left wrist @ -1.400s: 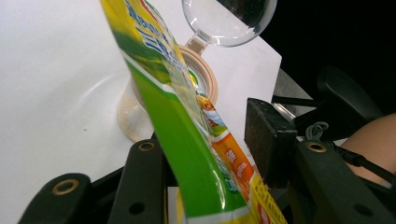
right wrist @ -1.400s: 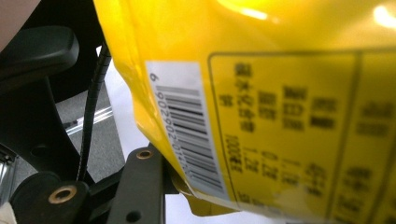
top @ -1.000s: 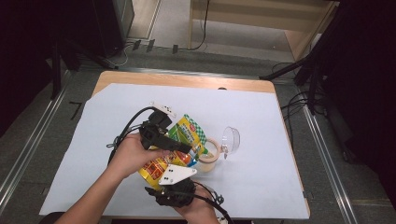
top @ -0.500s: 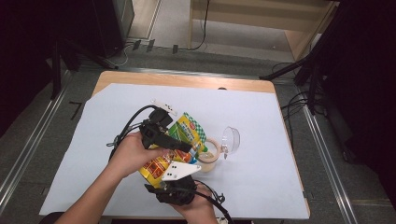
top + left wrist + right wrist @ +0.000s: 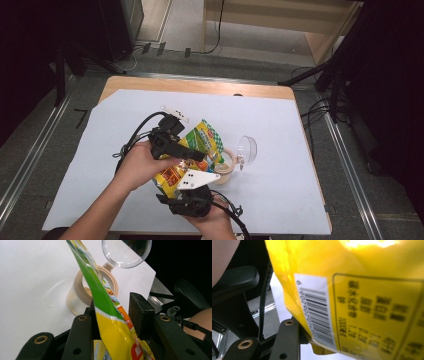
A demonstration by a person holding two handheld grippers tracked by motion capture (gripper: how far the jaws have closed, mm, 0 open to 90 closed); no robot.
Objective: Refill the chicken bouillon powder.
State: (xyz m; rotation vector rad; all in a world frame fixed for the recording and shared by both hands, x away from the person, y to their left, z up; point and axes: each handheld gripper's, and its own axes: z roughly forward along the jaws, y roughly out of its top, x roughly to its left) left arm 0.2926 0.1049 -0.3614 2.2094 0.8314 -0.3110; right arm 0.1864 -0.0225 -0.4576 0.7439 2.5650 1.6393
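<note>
Right gripper view puts the snack pouch [image 5: 362,290] right against the lens, with its yellow back panel, barcode and blurred print. The right gripper [image 5: 186,186] is clamped on the pouch's bottom edge near a corner, one black jaw showing under the film. Its jaws have just been opening a little with the pouch between them.

In the left gripper view the left gripper [image 5: 115,312] is clenched on the pouch's middle, the green and yellow film running up between the jaws. They have just been closing on it.

The pouch hangs tilted between the two grippers, with its open top over the jar [image 5: 75,300]. It looks light, soft and slick. The glossy film probably buckles under pressure and could slide through the pads, and a hard squeeze might crush what is inside. The best holds are likely the flat sealed bottom edge and the side seam, leaving the belly free so the contents can run.

Beyond the jaws the jar is small and clear, with a beige rim, and it stands upright on the white sheet [image 5: 30,277]. A low layer of brownish granules [image 5: 87,291] lies inside, and most of the jar is unfilled. It is probably light enough to tip if the pouch knocks it.

Its clear hinged lid [image 5: 125,252] is swung back on the far side. Farther off, the wooden table [image 5: 200,86] edge shows past the sheet.
</note>
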